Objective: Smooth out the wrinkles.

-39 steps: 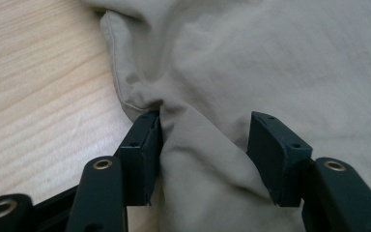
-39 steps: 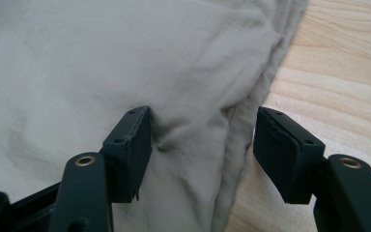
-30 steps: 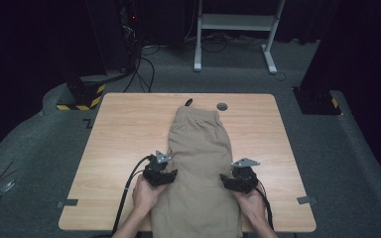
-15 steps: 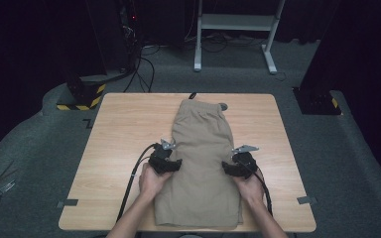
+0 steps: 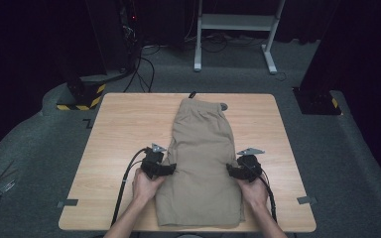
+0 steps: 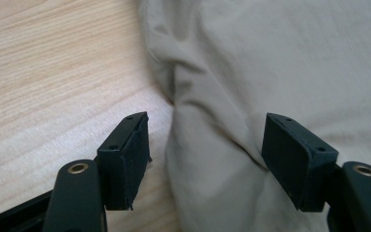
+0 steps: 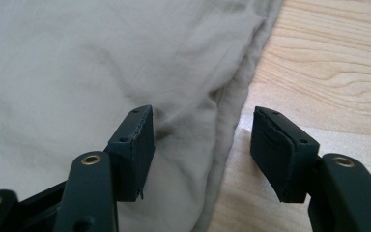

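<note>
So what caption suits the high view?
Two hand-held grippers, left and right, flank khaki shorts on a wooden table.

no readable text or labels, as far as visible.

The high view looks forward and down from above the person's side onto the light wooden table [image 5: 119, 148], taking in the whole folded khaki cloth garment [image 5: 201, 163]. Each gripper view sits close over that garment (one at its left edge [image 6: 183, 145], one at its right [image 7: 232, 116]), sharing cloth and bare wood [image 7: 328, 72] with the high view.
</note>
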A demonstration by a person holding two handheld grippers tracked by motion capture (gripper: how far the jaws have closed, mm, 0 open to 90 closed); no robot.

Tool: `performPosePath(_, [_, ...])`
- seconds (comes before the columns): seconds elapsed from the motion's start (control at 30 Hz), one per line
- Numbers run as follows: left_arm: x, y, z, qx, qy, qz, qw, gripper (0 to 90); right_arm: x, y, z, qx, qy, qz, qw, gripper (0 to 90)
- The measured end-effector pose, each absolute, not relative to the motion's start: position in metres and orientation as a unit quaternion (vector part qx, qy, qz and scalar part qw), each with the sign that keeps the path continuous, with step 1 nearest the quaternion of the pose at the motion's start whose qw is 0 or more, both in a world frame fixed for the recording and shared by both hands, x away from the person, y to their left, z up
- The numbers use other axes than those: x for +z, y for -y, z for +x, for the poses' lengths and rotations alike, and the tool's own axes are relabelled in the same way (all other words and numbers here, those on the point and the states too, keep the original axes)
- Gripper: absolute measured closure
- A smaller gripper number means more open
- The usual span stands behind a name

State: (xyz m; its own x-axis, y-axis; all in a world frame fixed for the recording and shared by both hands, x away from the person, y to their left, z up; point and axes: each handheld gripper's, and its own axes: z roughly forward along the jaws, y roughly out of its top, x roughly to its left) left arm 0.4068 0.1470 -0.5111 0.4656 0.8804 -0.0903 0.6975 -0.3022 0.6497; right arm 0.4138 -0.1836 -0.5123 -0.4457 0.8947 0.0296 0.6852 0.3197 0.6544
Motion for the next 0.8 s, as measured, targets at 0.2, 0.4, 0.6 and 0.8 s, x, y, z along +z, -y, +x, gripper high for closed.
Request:
performPosePath(0.2, [-0.512,-0.135,0.401,0.161,-0.480,0.805,0.309,34.4,-0.511,0.179,0.408,0.296,-0.801,0.493,0.168,41.3])
performPosePath(0.4, [-0.511,-0.129,0.400,0.161,-0.472,0.810,0.308,42.9,-0.511,0.174,0.402,0.293,-0.801,0.491,0.177,44.6])
performPosePath(0.6, [-0.510,-0.127,0.401,0.157,-0.467,0.814,0.309,55.4,-0.511,0.173,0.400,0.298,-0.803,0.484,0.178,55.7])
performPosePath(0.8, [-0.508,-0.123,0.401,0.149,-0.461,0.819,0.307,67.7,-0.511,0.175,0.401,0.302,-0.806,0.479,0.174,66.6])
